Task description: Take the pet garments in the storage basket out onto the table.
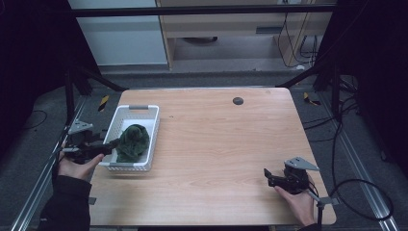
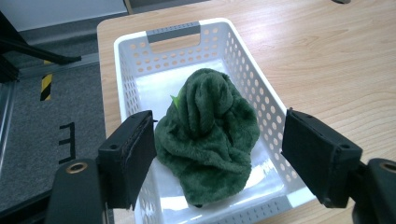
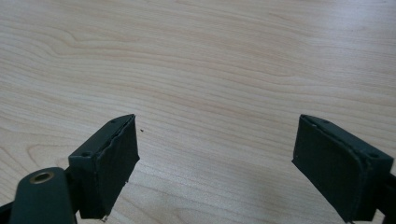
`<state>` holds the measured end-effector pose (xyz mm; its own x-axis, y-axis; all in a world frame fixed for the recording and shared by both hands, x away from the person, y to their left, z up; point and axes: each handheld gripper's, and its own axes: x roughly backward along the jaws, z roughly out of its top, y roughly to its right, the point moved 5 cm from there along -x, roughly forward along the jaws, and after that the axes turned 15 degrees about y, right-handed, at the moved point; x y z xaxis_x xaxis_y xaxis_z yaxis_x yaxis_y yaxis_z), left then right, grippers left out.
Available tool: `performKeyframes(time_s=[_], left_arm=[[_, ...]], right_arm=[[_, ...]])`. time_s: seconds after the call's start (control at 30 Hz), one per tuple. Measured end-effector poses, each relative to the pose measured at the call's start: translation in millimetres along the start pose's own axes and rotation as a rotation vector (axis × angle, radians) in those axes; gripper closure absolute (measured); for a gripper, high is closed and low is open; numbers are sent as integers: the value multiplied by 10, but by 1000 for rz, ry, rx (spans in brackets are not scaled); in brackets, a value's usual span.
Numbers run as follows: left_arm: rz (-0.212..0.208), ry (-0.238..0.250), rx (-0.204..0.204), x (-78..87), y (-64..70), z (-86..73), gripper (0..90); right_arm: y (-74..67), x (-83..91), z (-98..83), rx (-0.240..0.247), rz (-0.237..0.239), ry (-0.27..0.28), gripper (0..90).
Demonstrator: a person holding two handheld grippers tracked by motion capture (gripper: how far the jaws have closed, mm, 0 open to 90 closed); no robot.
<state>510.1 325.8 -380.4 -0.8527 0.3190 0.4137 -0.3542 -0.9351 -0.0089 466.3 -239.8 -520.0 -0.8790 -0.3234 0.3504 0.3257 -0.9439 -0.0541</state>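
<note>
A crumpled dark green cloth [image 1: 133, 142] [image 2: 208, 140] lies heaped inside a white perforated basket [image 1: 144, 113] [image 2: 247, 65] on the left part of the wooden table. My left gripper [image 1: 107, 146] [image 2: 219, 158] hovers at the basket's near left edge, open, its jaws spread wide on either side of the cloth without touching it. My right gripper [image 1: 267, 175] [image 3: 217, 163] sits low over the bare wood near the table's front right, open with nothing between its jaws.
A small dark round disc [image 1: 237, 100] lies near the table's far edge. The wooden table [image 1: 226, 144] stretches bare between the basket and my right gripper. Dark frame bars and cables surround the table, and grey floor shows left of the basket.
</note>
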Motion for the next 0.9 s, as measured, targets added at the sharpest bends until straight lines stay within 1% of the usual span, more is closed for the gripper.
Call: performKeyframes(time_s=[0.03, 0.07, 0.1, 0.17, 0.2, 0.23, 0.37, 0.47, 0.53, 0.63, 0.73, 0.77, 0.83, 0.87, 0.9], left_arm=[[-5, -7, -3, -25, 4, 18, 249], [-5, -18, -17, -44, 6, 36, 248], [-5, -18, -17, -44, 6, 36, 248], [-8, -32, -37, -97, 1, 94, 249], [-8, -32, -37, -97, 1, 94, 250], [-13, -46, -38, -128, -10, 132, 251], [-33, -75, -46, -190, -19, 205, 255], [-42, -83, -50, -231, -26, 264, 258], [-37, -85, -63, -255, -32, 297, 257], [-36, -91, -69, -287, -38, 329, 258], [-37, -116, -86, -351, -46, 359, 258], [-36, -117, -90, -370, -51, 364, 258], [-37, -121, -90, -389, -58, 369, 258], [-34, -132, -91, -426, -70, 377, 258], [-33, -137, -93, -447, -74, 379, 258]], right_arm=[[8, -6, -3, 13, 1, 2, 138], [8, -7, -4, 15, 1, 2, 138], [8, -7, -4, 15, 1, 2, 138], [9, -6, -6, 10, 0, 0, 138], [12, -8, -8, 12, -1, 0, 138], [12, -8, -9, 12, -1, -1, 138], [10, -11, -10, 12, 0, -2, 138], [12, -12, -11, 14, 1, -2, 138], [12, -13, -13, 13, 1, -3, 138], [12, -16, -14, 16, 4, -4, 138], [12, -15, -14, 12, 4, -5, 138], [12, -14, -13, 11, 4, -5, 138], [16, -15, -12, 12, 4, -3, 138], [9, -10, -11, 2, 5, -7, 138], [10, -10, -12, 3, 5, -7, 137]])
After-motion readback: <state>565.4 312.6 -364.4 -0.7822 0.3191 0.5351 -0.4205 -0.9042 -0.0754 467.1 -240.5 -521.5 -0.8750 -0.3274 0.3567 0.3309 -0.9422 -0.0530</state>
